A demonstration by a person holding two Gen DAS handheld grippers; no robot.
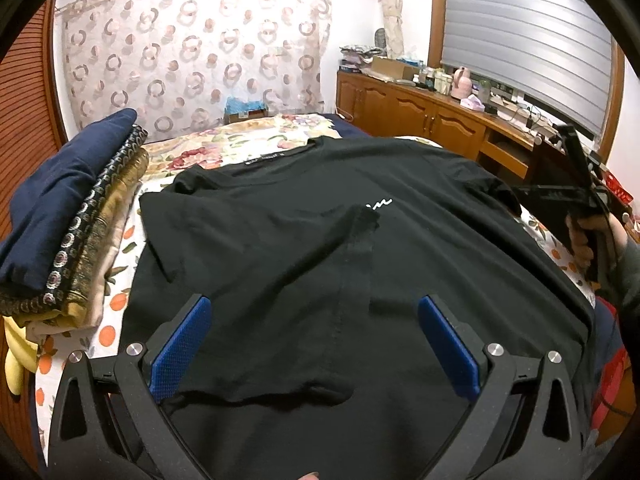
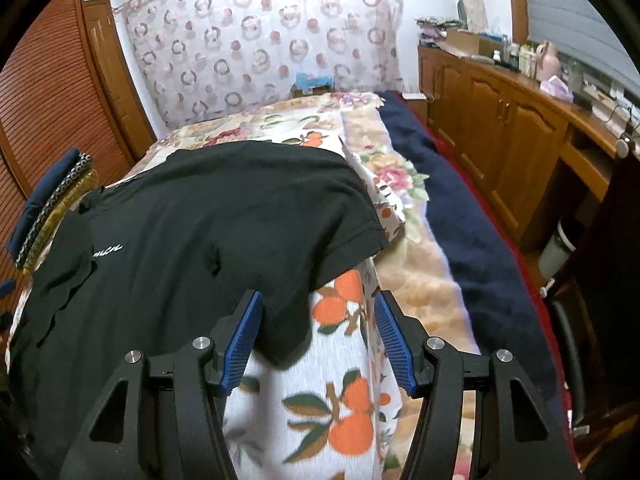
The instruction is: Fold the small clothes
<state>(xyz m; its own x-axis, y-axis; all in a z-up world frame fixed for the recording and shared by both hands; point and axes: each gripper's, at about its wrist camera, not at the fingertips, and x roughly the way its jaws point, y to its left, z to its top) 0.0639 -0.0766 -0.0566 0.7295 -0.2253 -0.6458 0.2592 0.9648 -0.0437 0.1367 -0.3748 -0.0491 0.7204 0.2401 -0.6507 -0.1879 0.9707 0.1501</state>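
A black T-shirt (image 1: 320, 240) with small white script on the chest lies spread flat, face up, on an orange-print cloth on the bed; it also shows in the right wrist view (image 2: 180, 240). My left gripper (image 1: 316, 320) is open and empty, hovering over the shirt's lower middle. My right gripper (image 2: 318, 320) is open and empty at the shirt's right side, just below the right sleeve (image 2: 352, 224), its left fingertip (image 2: 246, 328) over the shirt's edge. The right gripper also shows at the far right of the left wrist view (image 1: 576, 196).
A stack of folded clothes (image 1: 68, 232), navy on top, sits left of the shirt. The floral bedspread (image 2: 412, 280) and a navy blanket (image 2: 472, 232) lie to the right. Wooden cabinets (image 2: 500, 120) line the right wall, a slatted wardrobe (image 2: 44, 100) the left.
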